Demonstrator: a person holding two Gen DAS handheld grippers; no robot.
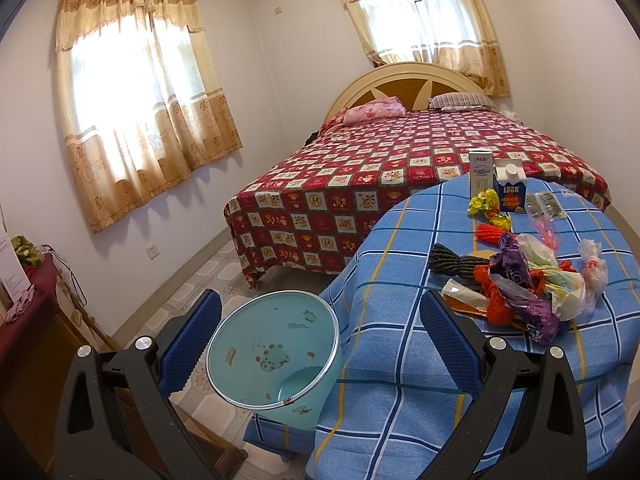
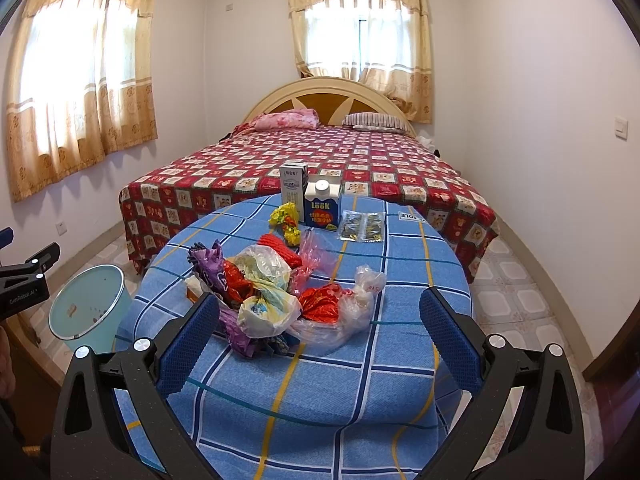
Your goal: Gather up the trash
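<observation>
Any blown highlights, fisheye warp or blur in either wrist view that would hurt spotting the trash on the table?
Left wrist: the side window is blown out, straight lines bow near the edges, and the trash pile is sharp and evenly lit. Right wrist: both windows glare, the corners go black, and the trash pile is sharp with mild shine on the clear bags. No motion blur in either.

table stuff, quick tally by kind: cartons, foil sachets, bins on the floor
cartons: 2, a grey-white carton and a blue carton
foil sachets: 2, lying side by side
bins: 1, a light blue bin beside the table
total: 5
</observation>
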